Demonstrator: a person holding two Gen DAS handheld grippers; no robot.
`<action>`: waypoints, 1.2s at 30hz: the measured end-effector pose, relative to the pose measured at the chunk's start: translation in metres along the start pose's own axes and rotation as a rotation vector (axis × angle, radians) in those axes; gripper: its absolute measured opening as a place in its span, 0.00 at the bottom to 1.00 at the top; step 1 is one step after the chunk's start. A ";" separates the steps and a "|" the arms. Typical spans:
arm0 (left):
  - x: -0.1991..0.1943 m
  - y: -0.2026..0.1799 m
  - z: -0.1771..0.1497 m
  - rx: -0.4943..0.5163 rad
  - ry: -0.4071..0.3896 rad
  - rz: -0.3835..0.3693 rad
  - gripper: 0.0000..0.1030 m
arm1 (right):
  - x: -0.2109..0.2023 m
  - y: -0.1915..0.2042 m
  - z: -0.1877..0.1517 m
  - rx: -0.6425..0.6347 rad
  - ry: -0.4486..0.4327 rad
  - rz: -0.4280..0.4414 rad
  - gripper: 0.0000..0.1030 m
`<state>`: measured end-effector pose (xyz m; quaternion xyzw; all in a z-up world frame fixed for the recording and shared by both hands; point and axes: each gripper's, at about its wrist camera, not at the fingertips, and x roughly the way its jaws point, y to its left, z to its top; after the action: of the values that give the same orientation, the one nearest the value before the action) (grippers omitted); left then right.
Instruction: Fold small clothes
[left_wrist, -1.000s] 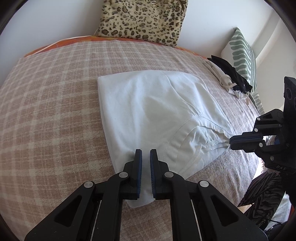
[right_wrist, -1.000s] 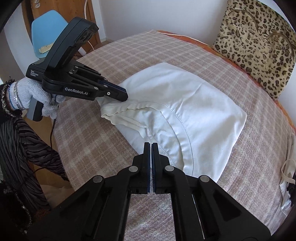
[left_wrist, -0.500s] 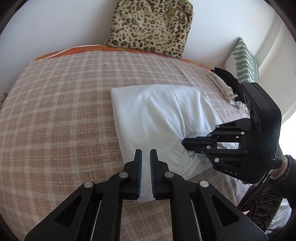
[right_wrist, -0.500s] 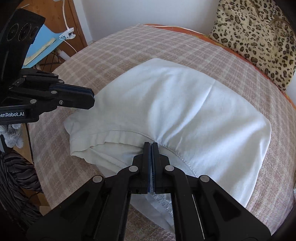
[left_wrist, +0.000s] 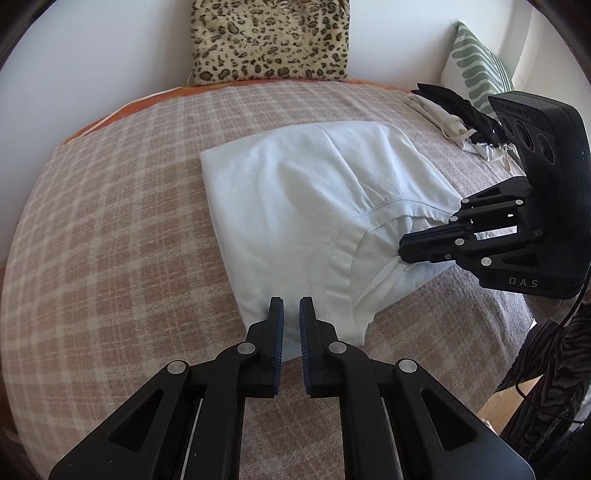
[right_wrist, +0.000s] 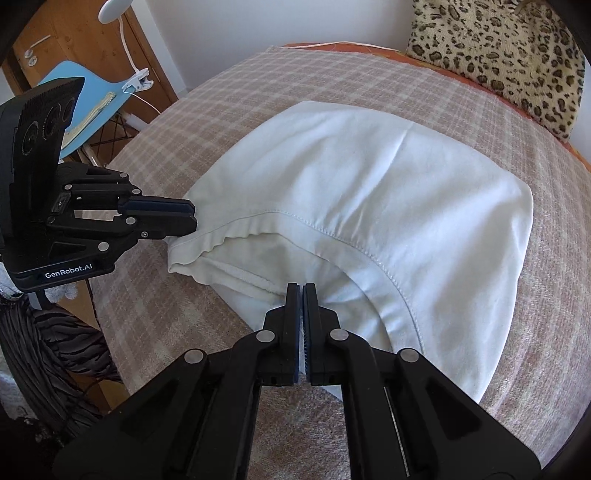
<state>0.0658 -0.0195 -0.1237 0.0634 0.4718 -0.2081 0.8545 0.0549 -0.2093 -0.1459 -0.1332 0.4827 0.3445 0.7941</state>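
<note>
1. The white garment lies near the middle of the bed, on its checked blanket, with the leopard-print cushion against the wall beyond it.
2. It is already doubled over: a top layer with a stitched, curved hem covers most of the cloth, and a lower layer with a ribbed edge shows from under it on the side nearest the person.
3. The left gripper sits at the garment's near corner. Its jaws stand a narrow gap apart with white cloth showing in the gap. I cannot tell whether it grips the cloth or only rests over it.
4. The right gripper is closed on the garment's near edge, beside the ribbed band, with a sliver of white cloth caught between the jaws.
5. Seen from the right wrist, the left gripper meets the garment's left corner, and its jaws look nearly together there.
6. Judging progress: one fold looks made, but the shape is still broad and rounded, with loose edges at the near side. I would say at least one more fold and some smoothing remain.
7. A small heap of dark and pale clothes waits at the far right of the garment, beside a green-striped pillow, so more pieces seem left to do.
</note>
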 end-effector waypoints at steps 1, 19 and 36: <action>-0.001 -0.002 -0.002 0.011 -0.001 0.008 0.07 | -0.002 0.000 -0.001 0.000 0.004 0.006 0.05; -0.013 0.059 0.037 -0.223 -0.094 -0.219 0.45 | -0.075 -0.073 -0.008 0.261 -0.190 0.123 0.46; 0.073 0.137 0.091 -0.599 -0.069 -0.542 0.44 | -0.029 -0.192 0.004 0.659 -0.202 0.290 0.46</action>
<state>0.2279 0.0556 -0.1469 -0.3220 0.4821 -0.2811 0.7647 0.1788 -0.3590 -0.1426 0.2342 0.5007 0.2910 0.7808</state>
